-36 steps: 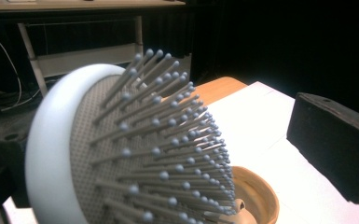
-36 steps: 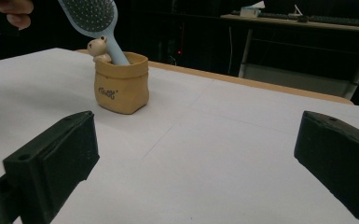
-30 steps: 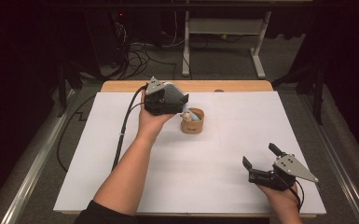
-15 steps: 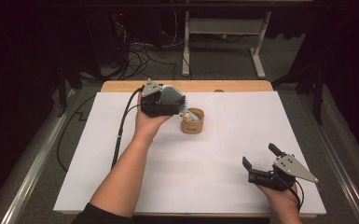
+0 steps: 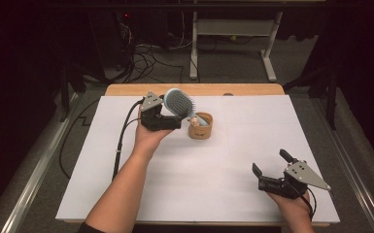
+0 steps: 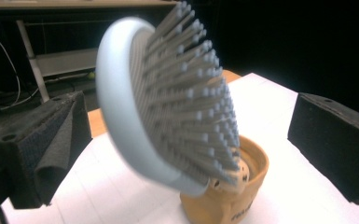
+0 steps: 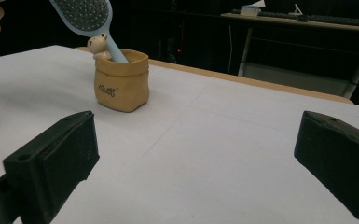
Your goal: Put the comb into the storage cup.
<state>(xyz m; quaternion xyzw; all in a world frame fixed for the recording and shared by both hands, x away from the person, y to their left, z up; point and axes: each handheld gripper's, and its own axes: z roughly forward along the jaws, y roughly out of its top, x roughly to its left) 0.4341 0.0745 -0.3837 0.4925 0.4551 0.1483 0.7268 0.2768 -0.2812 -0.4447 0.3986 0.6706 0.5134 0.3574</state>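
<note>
Pale-blue hairbrush (image 5: 179,101) stands handle-down in tan pot (image 5: 200,126), leaning on the rim; left gripper (image 5: 172,119) jaws spread clear of it, right gripper (image 5: 270,167) parked wide open

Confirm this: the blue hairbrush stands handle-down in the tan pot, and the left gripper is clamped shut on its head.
Not quite. The left gripper is open: in the left gripper view its jaws stand wide apart on either side of the blue hairbrush, touching nothing. The rest holds: the brush stands handle-down in the tan pot.
</note>
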